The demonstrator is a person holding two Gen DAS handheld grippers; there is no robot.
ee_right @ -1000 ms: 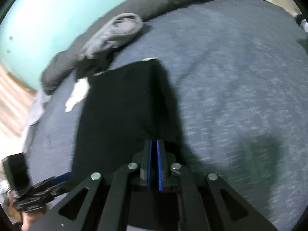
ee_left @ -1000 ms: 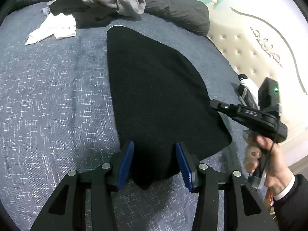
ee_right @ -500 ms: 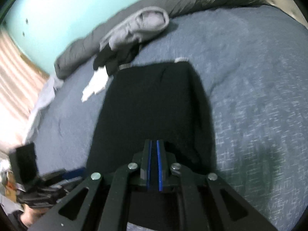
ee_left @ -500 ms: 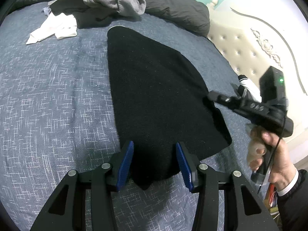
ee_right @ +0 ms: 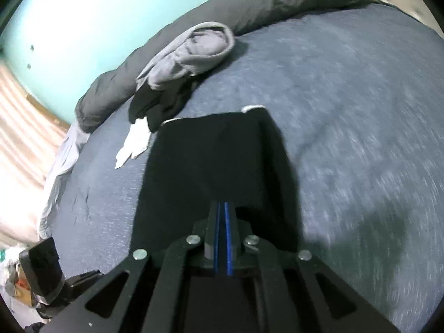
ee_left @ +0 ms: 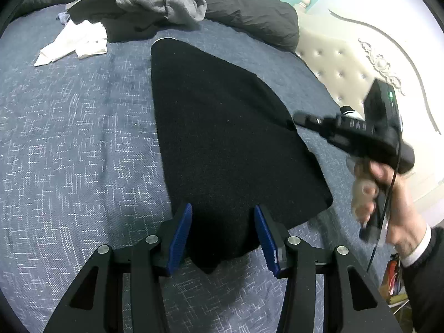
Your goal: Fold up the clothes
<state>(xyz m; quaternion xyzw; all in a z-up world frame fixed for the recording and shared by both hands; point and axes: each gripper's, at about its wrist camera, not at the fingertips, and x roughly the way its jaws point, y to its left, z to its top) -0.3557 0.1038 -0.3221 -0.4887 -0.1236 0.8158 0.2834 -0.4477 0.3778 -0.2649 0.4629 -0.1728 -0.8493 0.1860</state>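
Matte black garment (ee_left: 222, 144), heathered blue bedspread (ee_left: 77, 144)

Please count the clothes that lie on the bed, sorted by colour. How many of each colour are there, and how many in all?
Black: 2, the spread black garment and a crumpled black piece under the grey one.
Grey: 1, the bunched grey garment.
White: 1, the crumpled white garment.
Total: 4, as far as the pile shows.
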